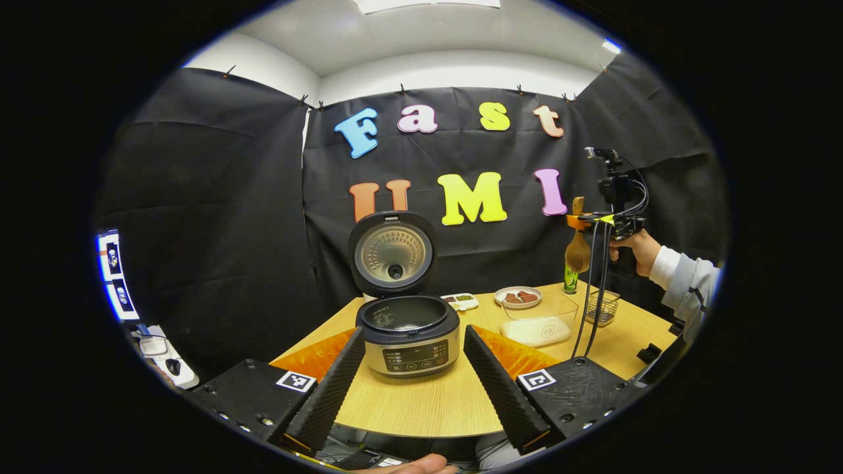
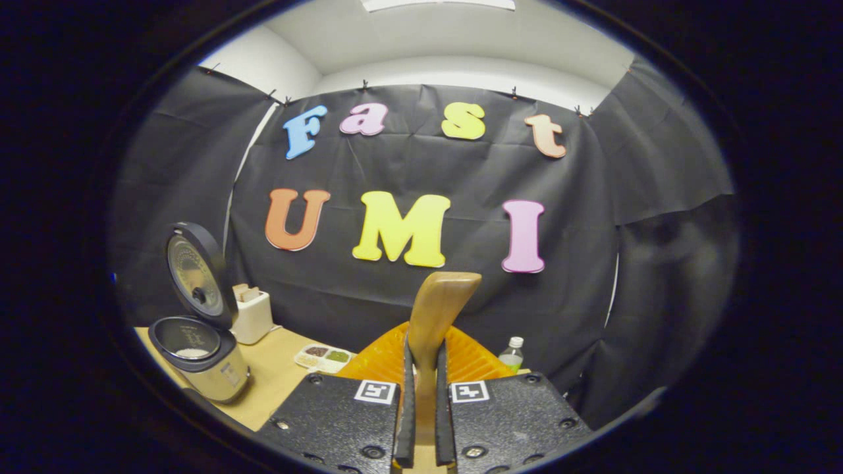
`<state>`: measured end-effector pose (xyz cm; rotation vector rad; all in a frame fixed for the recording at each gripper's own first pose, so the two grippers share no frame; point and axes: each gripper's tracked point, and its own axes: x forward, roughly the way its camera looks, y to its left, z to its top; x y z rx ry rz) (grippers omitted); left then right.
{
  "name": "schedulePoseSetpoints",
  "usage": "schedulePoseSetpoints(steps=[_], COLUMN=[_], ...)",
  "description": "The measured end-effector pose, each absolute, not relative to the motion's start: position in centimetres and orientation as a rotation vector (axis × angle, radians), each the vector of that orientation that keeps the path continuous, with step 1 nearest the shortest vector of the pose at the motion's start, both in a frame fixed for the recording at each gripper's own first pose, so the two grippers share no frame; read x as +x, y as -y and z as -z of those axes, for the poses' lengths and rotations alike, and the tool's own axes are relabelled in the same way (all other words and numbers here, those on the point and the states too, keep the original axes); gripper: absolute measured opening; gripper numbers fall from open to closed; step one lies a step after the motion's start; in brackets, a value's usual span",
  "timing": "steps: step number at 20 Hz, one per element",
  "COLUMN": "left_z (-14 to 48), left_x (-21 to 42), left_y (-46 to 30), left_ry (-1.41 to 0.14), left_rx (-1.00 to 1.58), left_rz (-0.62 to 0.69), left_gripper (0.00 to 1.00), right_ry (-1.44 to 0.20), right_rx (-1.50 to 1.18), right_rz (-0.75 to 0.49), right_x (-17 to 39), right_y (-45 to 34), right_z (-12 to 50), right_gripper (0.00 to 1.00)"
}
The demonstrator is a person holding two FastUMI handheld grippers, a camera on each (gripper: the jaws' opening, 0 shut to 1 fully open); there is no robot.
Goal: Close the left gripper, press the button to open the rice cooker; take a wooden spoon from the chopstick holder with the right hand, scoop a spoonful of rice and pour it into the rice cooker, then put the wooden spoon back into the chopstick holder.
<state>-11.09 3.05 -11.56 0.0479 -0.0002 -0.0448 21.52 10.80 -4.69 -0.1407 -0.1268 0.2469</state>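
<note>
Left claw [image 1: 411, 375] gapes wide, empty, low over the counter [image 1: 428, 401] in front of the rice cooker [image 1: 408, 336], lid up. Right claw [image 2: 421, 408] clamps the wooden spoon [image 2: 435, 316], raised above the rice tub [image 1: 537, 322]. Looks like spoon fetched, scoop pending: next needs the bowl end dipped into the rice.

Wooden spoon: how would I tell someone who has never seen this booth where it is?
Start at the light wooden table with the open silver rice cooker, then look up past its right end. There a person's hand holds the right tongs, shut on the light brown wooden spoon. It hangs bowl down in the air, above the clear plastic rice box, unlike everything resting on the table.
</note>
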Motion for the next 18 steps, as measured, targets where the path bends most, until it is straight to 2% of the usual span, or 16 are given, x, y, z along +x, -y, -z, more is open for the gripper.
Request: schedulePoseSetpoints(steps=[11,18], left_z=[11.3,12.5], left_x=[-11.0,-10.3], left_y=[-3.2,-2.8], left_ry=[0.014,-0.017], left_rx=[0.005,0.006], left_rz=[0.028,0.032], left_gripper=[0.96,0.96], right_ry=[-0.02,-0.124], right_rx=[-0.12,-0.005], right_rz=[-0.109,-0.107], right_x=[26.2,26.9], right_y=[0.5,1.9], right_z=[13.9,18.5], right_gripper=[0.18,0.19])
